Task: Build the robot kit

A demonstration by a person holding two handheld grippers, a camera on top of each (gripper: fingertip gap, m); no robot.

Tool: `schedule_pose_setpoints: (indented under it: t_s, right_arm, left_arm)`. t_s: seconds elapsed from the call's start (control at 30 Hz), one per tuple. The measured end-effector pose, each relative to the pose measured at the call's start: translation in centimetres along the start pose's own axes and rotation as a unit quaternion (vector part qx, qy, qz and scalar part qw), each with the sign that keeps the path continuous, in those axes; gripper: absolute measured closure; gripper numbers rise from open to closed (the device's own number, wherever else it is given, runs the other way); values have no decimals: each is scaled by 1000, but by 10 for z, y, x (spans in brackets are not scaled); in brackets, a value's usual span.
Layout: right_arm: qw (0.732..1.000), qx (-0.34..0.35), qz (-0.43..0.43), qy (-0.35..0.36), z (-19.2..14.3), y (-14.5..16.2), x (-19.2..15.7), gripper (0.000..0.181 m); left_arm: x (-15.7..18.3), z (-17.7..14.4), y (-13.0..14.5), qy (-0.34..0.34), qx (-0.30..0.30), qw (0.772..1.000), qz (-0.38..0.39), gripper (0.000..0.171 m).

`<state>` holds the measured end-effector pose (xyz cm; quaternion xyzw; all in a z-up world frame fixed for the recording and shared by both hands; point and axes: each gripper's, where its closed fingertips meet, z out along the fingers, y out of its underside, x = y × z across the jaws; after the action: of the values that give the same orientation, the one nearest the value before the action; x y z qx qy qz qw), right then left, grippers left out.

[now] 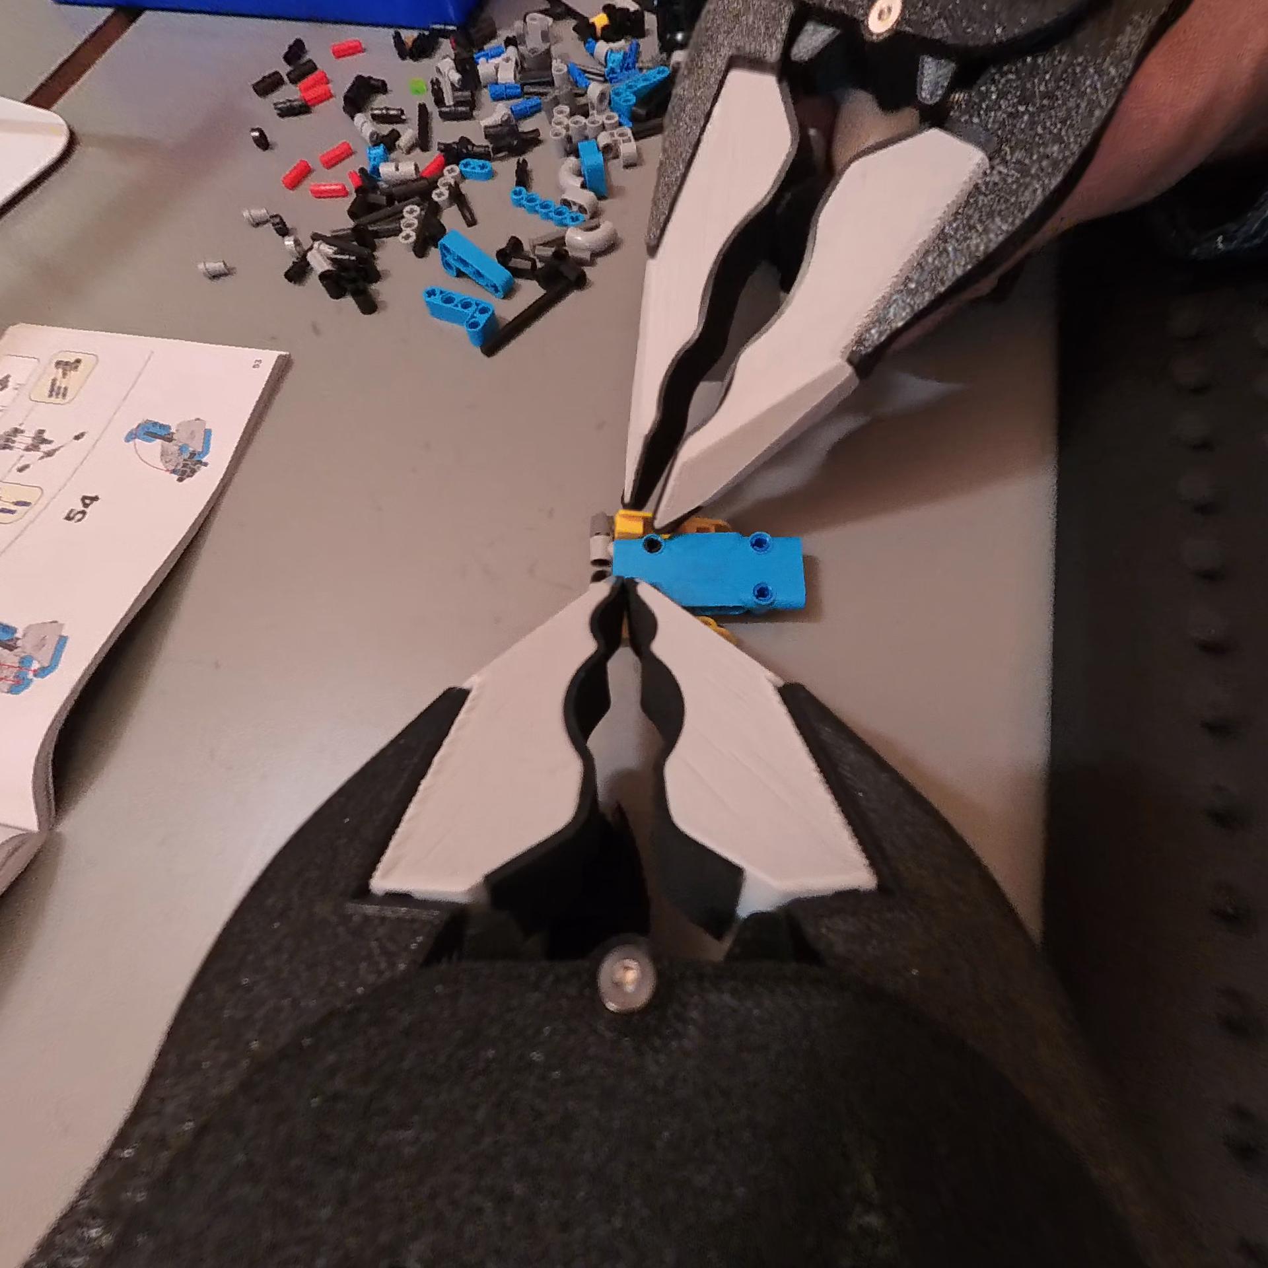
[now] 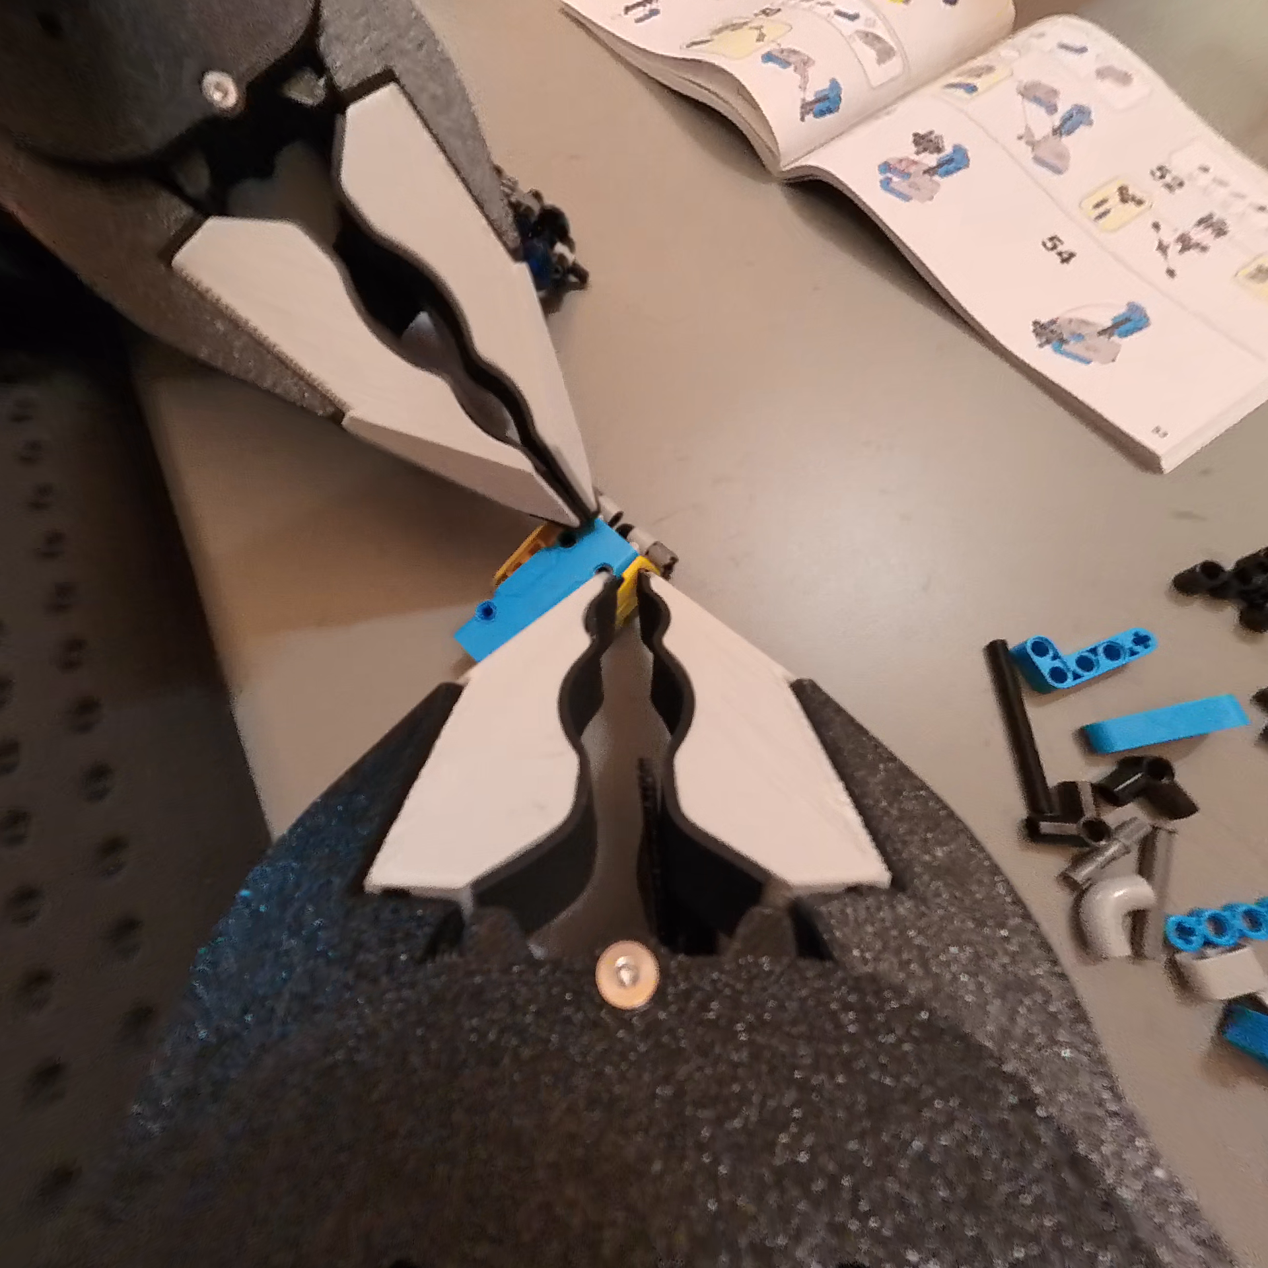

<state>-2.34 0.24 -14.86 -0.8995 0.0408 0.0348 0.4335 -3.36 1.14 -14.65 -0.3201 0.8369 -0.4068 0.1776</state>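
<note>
— What shows from the left wrist view?

— The left gripper (image 1: 623,583) has its fingers drawn together at the tips, pinching the near edge of a small blue block (image 1: 710,573) with yellow and grey bits stuck to it. The block sits just above the grey counter (image 1: 412,549), close to the counter's dark right edge. The right gripper (image 1: 645,518) comes down from beyond the block, its tips also closed onto the yellow piece (image 1: 628,525) at the block's far corner.

— And around the block?

— Beyond the block, to the left, lies a loose pile of small parts (image 1: 466,171) in black, blue, red and grey. Left of the block an open instruction booklet (image 1: 130,494) lies flat on the counter.

— Now the right wrist view?

— The right gripper (image 2: 624,583) is clamped on that yellow piece (image 2: 628,590) at the end of the blue block (image 2: 542,597). The left gripper (image 2: 583,518) reaches in from the upper left, its tips shut on the block's far edge. So both pinch the same small assembly from opposite sides.

— Anything else near the block?

— To the right of the block lie a blue angled beam (image 2: 1084,662), a flat blue bar (image 2: 1166,731) and a black rod (image 2: 1019,727). The booklet (image 2: 995,206) lies open beyond the block, to the right.
</note>
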Motion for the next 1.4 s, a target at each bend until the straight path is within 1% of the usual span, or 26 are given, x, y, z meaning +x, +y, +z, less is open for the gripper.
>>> schedule_pose_setpoints:
  t_s: [0.13, 0.33, 0.4, 0.5, 0.57, 0.63, 0.7, 0.8, 0.87, 0.97, 1.07, 1.33, 1.4]
  right_arm:
    - [1000, -11, 25, 3, 1, 0, 1, 177]
    - [998, -24, 56, 4, 3, -1, 3, 178]
    - [999, -22, 46, 9, 3, -1, 3, 178]
    - [998, -5, 65, -7, 3, -2, 2, 178]
    - [997, 12, 74, -11, -2, -6, 4, 173]
    - [996, 34, 79, -6, -7, -13, 6, 174]
    - [997, 27, 69, 6, -5, -11, 8, 174]
    - [998, 3, 64, 6, 3, -5, 4, 173]
    - [998, 2, 60, 12, 5, -5, 3, 174]
    - [999, -6, 50, 15, 5, -4, 4, 177]
    - [998, -21, 63, 15, 5, -3, 5, 179]
    - [996, -28, 79, 19, 5, -3, 5, 179]
    - [997, -25, 73, 26, 5, -4, 6, 179]
  left_arm:
    - [0, 1, 0, 8, -4, 999, -31, 171]
    - [0, 1, 1, 6, -3, 999, -38, 171]
    - [0, 1, 0, 6, -1, 999, -40, 171]
    - [0, -2, -2, -4, 8, 1000, -26, 171]
    - [-4, -11, -12, -10, 35, 998, -42, 171]
    - [-10, -19, -15, -12, 46, 997, -63, 171]
    - [-11, -17, -8, -14, 30, 998, -60, 171]
    - [-7, -10, 2, -17, 2, 999, -44, 171]
    - [-5, -7, 6, -16, -8, 999, -40, 171]
    - [-4, -6, 7, -13, -9, 999, -45, 171]
    - [-3, -5, 7, -17, -10, 999, -42, 171]
    - [-3, -5, 7, -21, -9, 998, -56, 171]
    - [-3, -5, 7, -19, -8, 998, -57, 171]
